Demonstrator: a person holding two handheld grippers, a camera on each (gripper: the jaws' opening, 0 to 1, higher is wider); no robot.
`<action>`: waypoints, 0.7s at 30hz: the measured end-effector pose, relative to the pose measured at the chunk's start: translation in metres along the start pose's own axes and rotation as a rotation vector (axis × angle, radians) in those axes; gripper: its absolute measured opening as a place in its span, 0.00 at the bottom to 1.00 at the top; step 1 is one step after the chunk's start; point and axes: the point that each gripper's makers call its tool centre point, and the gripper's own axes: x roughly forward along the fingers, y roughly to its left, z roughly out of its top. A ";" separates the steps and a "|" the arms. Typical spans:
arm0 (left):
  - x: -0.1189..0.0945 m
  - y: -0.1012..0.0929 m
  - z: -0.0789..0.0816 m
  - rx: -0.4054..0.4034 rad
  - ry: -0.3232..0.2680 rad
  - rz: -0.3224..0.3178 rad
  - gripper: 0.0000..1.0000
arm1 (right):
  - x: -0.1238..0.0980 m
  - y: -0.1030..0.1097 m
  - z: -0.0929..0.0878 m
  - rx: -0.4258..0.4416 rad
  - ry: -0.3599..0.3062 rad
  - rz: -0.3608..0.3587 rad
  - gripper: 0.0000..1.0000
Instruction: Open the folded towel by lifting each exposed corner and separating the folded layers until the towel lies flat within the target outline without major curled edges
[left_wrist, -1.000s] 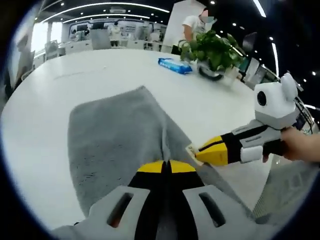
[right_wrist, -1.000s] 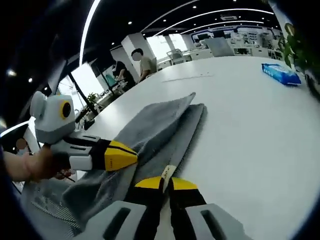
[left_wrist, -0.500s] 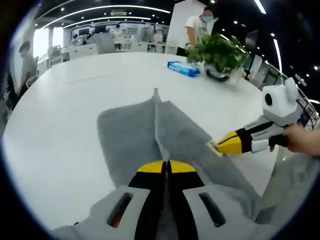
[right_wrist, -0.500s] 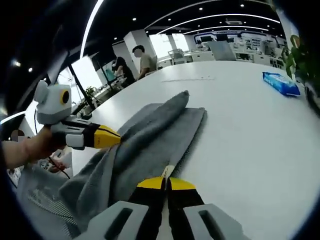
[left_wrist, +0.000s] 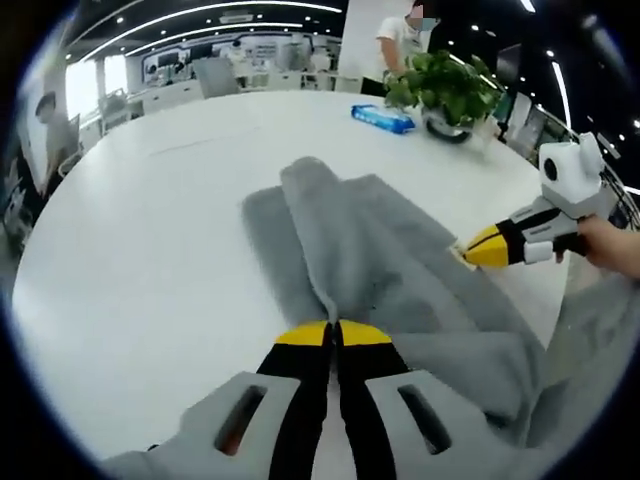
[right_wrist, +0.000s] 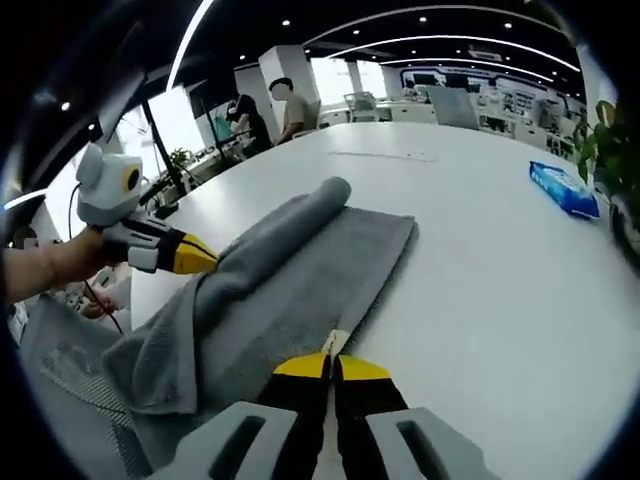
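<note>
A grey towel (left_wrist: 380, 260) lies rumpled on the white table (left_wrist: 130, 250), with a raised fold running away from me. My left gripper (left_wrist: 333, 330) is shut on the towel's near edge. In the left gripper view my right gripper (left_wrist: 472, 251) comes in from the right, shut on a towel corner. In the right gripper view the towel (right_wrist: 300, 290) has a rolled ridge on its left side. There my right gripper (right_wrist: 334, 362) is shut on the corner with the beige label (right_wrist: 338, 343). My left gripper (right_wrist: 203, 262) pinches the towel's left edge, held by a hand.
A potted plant (left_wrist: 442, 88) and a blue packet (left_wrist: 383, 118) stand at the table's far side; the blue packet (right_wrist: 563, 187) lies to the right. People (right_wrist: 288, 104) stand beyond the table. Part of the towel hangs over the table's near edge (right_wrist: 135, 370).
The two grippers have drawn apart with the towel in them. The flat top layer has lifted and bunched into a rolled ridge on the left gripper's side.
</note>
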 end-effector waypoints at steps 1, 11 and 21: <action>-0.001 0.002 -0.001 0.006 0.003 0.002 0.01 | 0.000 0.000 0.000 -0.008 0.002 -0.003 0.00; -0.010 0.026 -0.009 0.032 0.025 0.056 0.01 | 0.000 -0.001 -0.001 -0.040 0.013 -0.020 0.00; -0.013 0.048 -0.020 0.085 0.072 0.098 0.01 | 0.001 -0.002 -0.002 -0.047 0.017 -0.025 0.00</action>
